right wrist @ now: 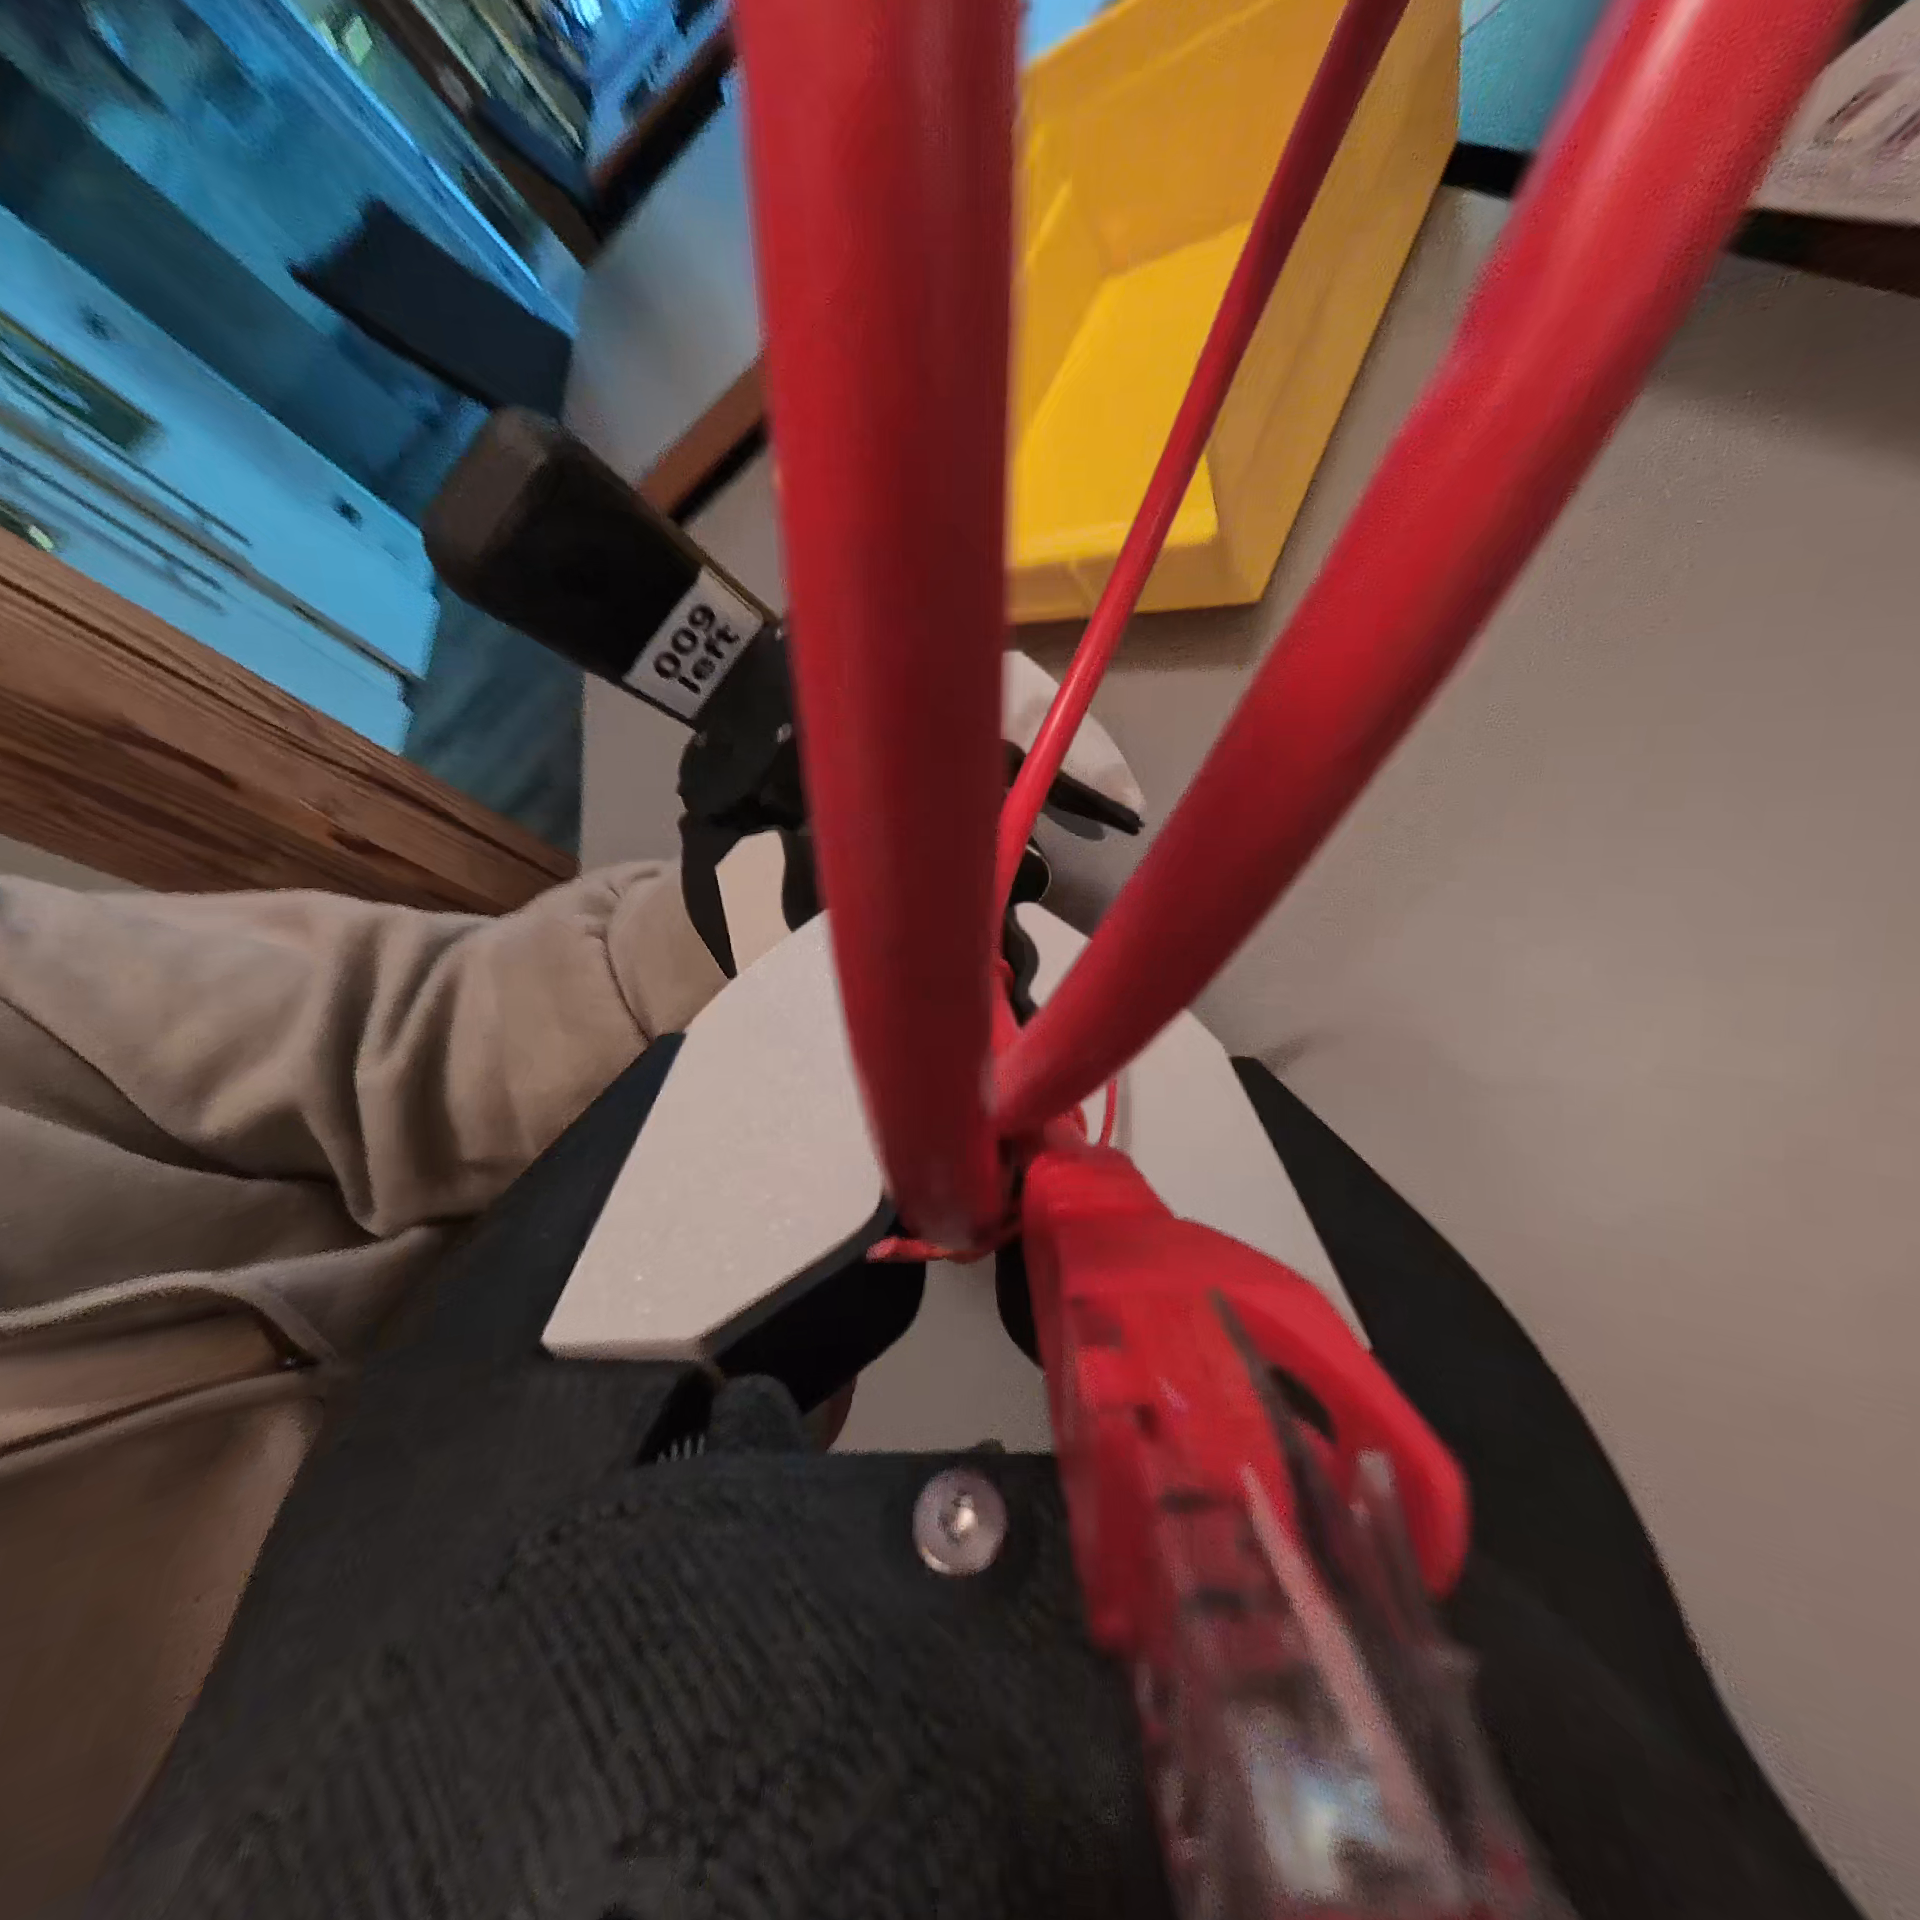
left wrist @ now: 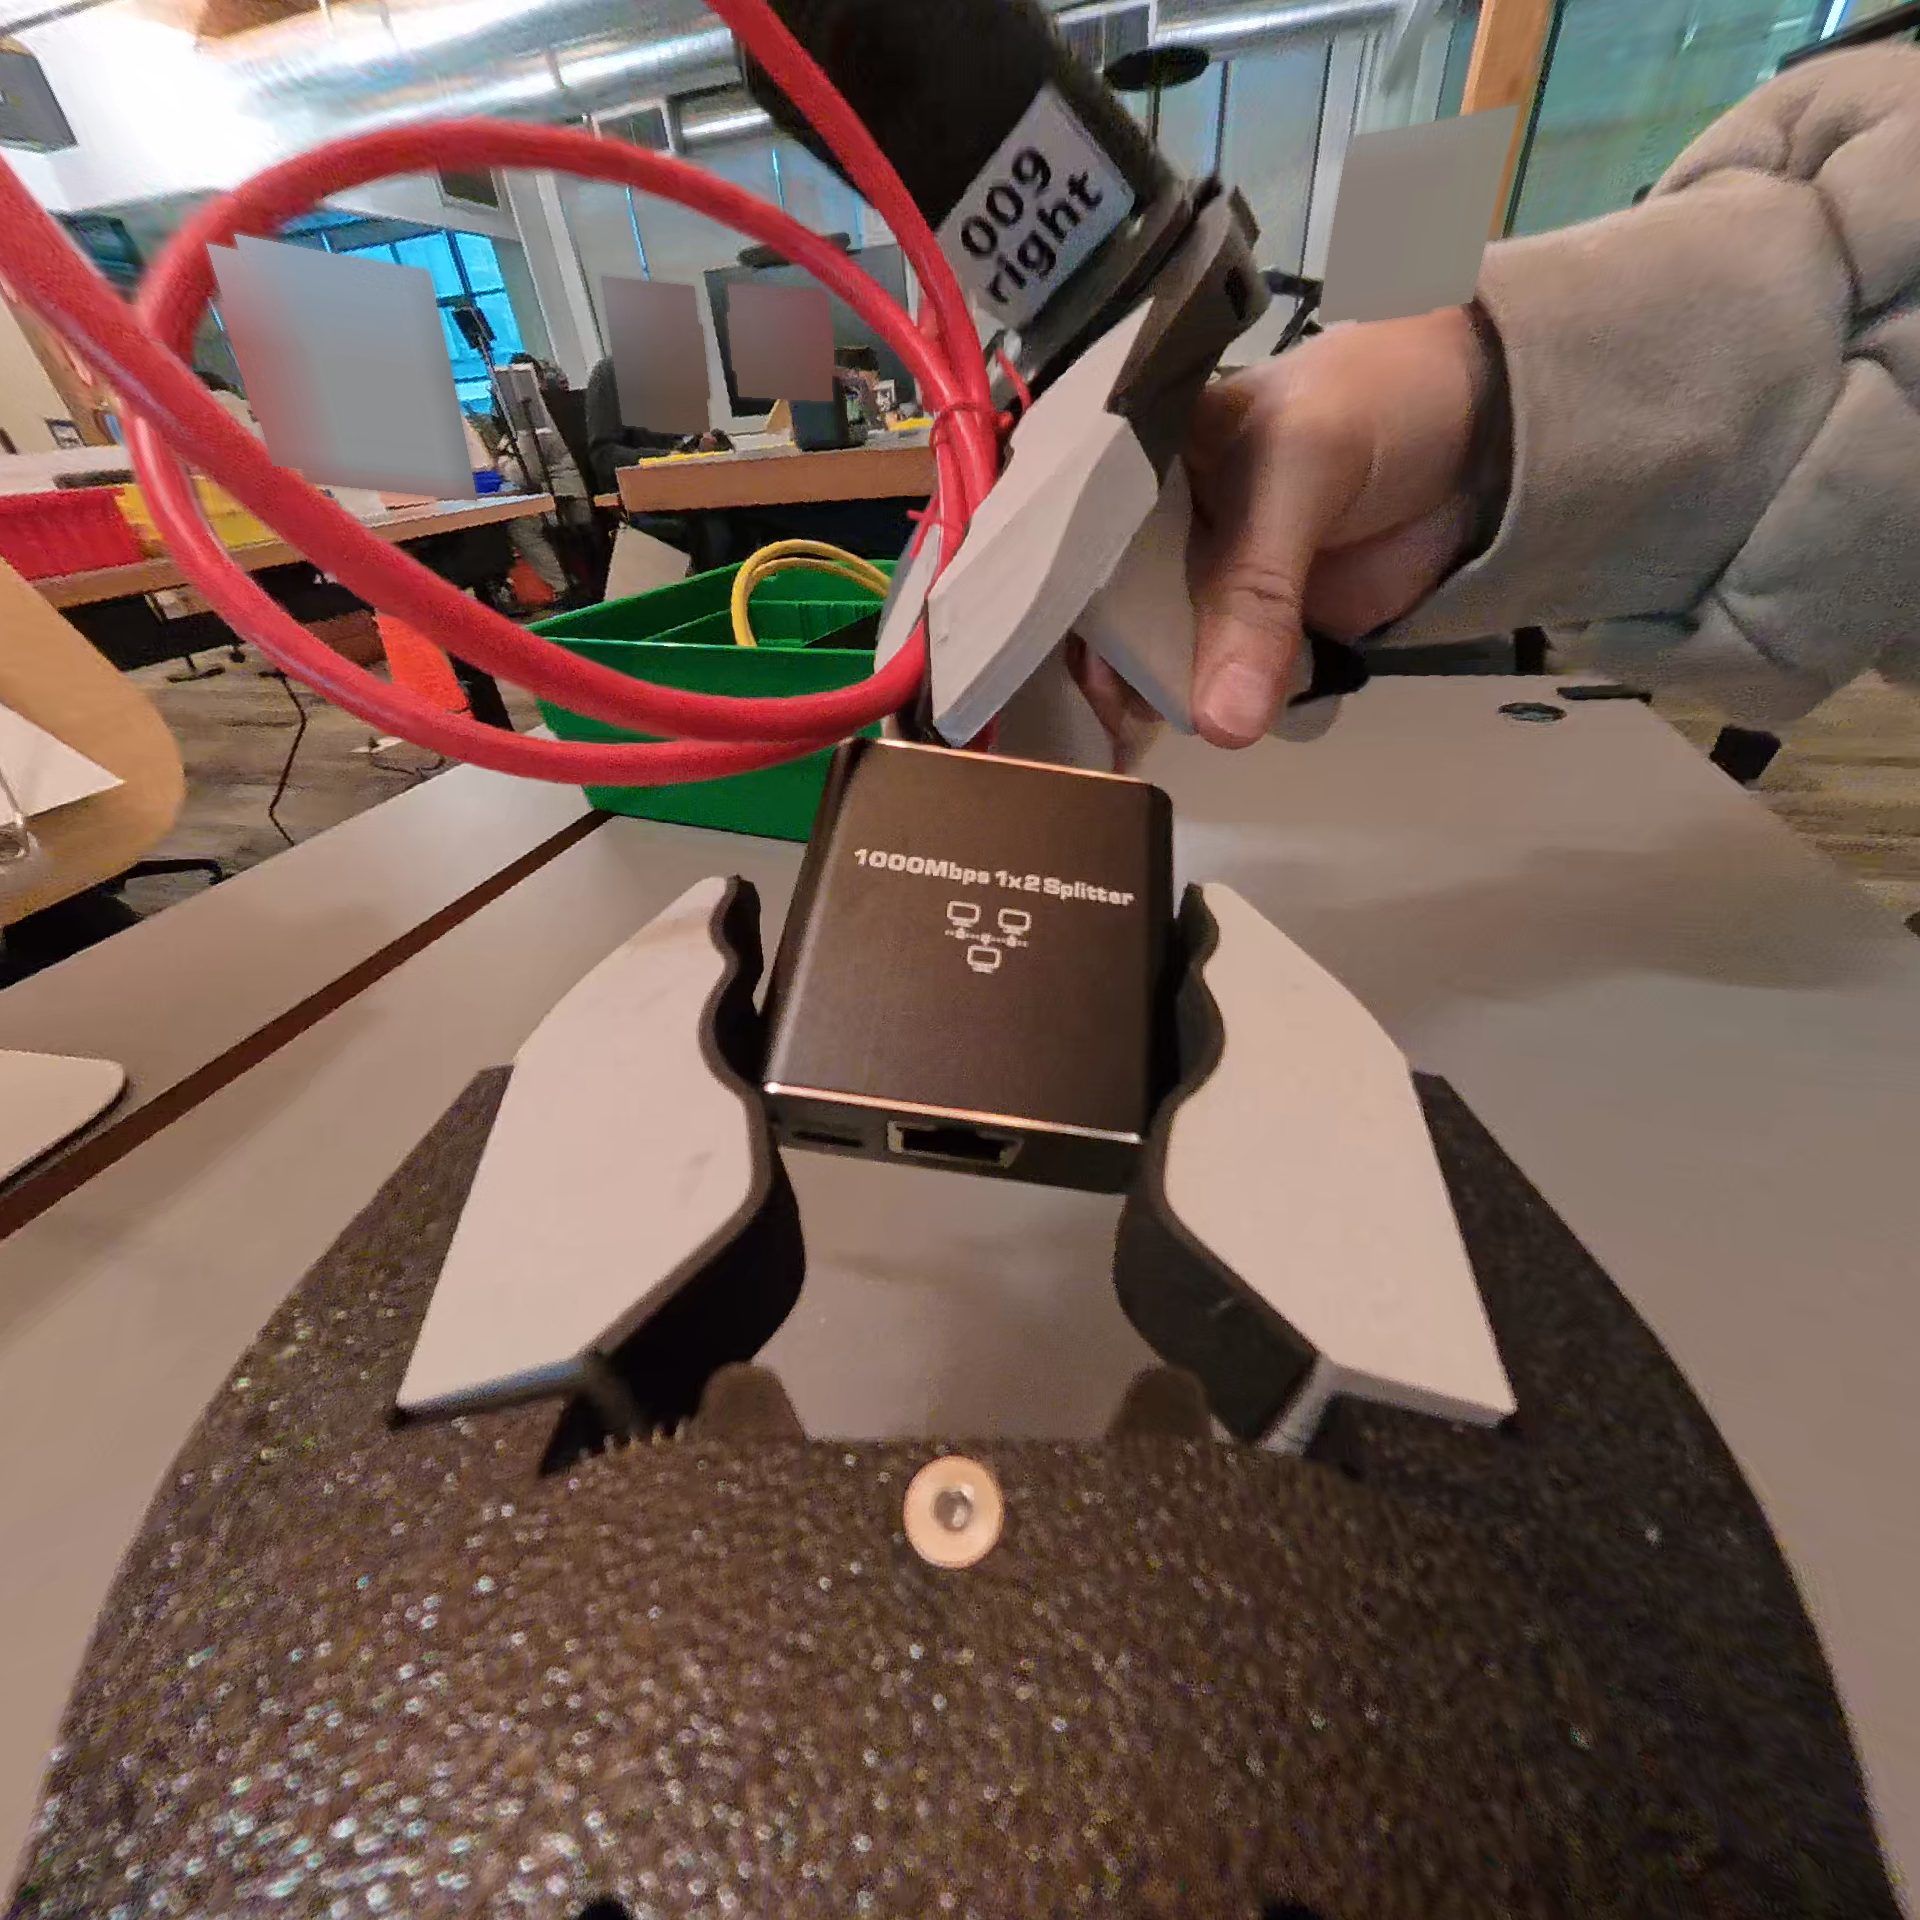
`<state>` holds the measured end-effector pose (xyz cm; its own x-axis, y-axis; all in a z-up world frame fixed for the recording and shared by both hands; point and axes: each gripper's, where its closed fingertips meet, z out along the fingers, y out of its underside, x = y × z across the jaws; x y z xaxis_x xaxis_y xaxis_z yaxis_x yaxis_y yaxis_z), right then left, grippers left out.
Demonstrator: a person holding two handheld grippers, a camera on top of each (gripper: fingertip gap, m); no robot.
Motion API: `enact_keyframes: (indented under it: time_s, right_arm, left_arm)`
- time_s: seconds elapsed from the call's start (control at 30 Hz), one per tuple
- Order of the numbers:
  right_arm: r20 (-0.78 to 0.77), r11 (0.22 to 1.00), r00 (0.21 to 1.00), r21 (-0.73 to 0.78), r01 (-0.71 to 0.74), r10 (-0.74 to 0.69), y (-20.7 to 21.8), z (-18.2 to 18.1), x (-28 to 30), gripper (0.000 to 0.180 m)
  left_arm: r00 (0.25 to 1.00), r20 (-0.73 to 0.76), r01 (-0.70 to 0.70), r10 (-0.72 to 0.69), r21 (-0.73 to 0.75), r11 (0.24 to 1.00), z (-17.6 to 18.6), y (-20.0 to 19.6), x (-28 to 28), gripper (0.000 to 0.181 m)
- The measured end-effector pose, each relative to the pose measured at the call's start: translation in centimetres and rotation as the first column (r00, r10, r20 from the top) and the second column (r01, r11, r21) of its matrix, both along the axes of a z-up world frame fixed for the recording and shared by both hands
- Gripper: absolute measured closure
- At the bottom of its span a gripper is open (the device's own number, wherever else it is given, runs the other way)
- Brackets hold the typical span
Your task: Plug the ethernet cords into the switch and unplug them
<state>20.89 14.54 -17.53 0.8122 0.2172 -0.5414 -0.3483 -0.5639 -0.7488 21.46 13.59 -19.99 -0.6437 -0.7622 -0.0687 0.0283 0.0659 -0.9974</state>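
Observation:
My left gripper (left wrist: 966,904) is shut on the black switch (left wrist: 966,997) and holds it by its sides just above the grey table (left wrist: 1507,935). An empty port on its near end faces the camera. My right gripper (left wrist: 935,707) comes down at the switch's far end, shut on the red ethernet cord (left wrist: 343,540), whose loops hang to the left. In the right wrist view the red cord (right wrist: 883,623) runs up between my right gripper's (right wrist: 935,935) fingers. A loose red plug (right wrist: 1195,1403) hangs close to the camera. The plug at the switch's far ports is hidden.
A green bin (left wrist: 707,665) holding a yellow cable (left wrist: 790,571) stands just behind the switch. A yellow bin (right wrist: 1143,364) sits on the table past the left gripper (right wrist: 748,769). A dark seam (left wrist: 312,987) splits the table on the left. Left and right tips are no more than a few centimetres apart.

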Motion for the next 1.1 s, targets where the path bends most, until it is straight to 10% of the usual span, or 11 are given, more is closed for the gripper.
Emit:
enact_keyframes:
  time_s: [1.1]
  right_arm:
    - [-0.539,0.952,0.812,0.060,0.302,-0.223,0.3,0.3,0.8,0.165]
  left_arm:
    - [0.992,0.054,-0.117,0.110,0.143,0.983,0.4,0.6,0.8,0.105]
